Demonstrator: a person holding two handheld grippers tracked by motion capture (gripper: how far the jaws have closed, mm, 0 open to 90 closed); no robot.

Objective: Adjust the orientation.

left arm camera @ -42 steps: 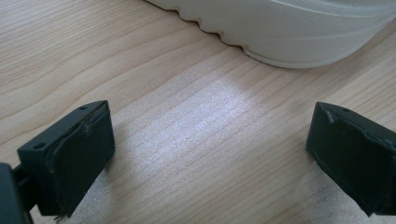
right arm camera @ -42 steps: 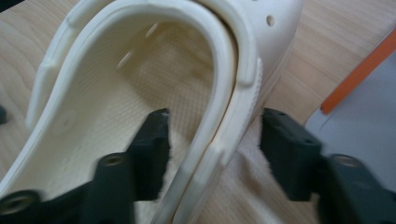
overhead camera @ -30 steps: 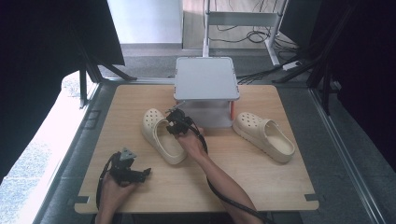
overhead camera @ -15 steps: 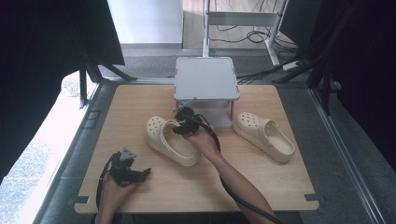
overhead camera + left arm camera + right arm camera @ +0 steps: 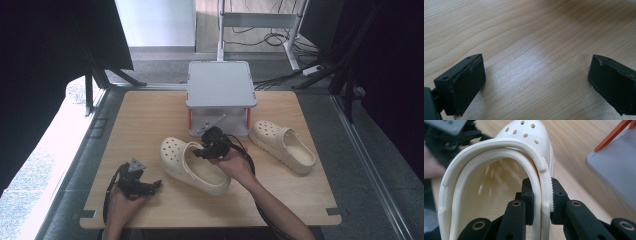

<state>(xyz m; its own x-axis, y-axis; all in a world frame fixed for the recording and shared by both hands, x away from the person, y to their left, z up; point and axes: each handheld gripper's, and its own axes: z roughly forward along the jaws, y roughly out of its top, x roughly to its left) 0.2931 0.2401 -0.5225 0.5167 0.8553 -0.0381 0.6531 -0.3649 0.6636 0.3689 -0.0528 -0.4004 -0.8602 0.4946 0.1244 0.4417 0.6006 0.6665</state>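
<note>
My right gripper (image 5: 206, 151) (image 5: 540, 192) is shut on the side wall of a cream clog (image 5: 192, 167) (image 5: 499, 167), one pad inside the shoe and one outside. The clog lies slantwise at the middle of the wooden table (image 5: 145, 117), toe pointing to the far left, and seems slightly raised. A second cream clog (image 5: 282, 146) rests on the table to the right. My left gripper (image 5: 151, 185) (image 5: 536, 85) sits at the front left, jaws open with only bare wood (image 5: 531, 45) between them. It also appears at the top left of the right gripper view as the left gripper (image 5: 446, 135).
A grey box-like stand (image 5: 220, 82) (image 5: 614, 167) with orange legs is at the back middle of the table, just beyond the held clog. Cables (image 5: 265, 35) run over the floor behind the table. Dark screens flank both sides.
My right gripper has carried the cream clog to the right and toward the near edge, away from the stand's left corner. The left gripper has stayed put.
</note>
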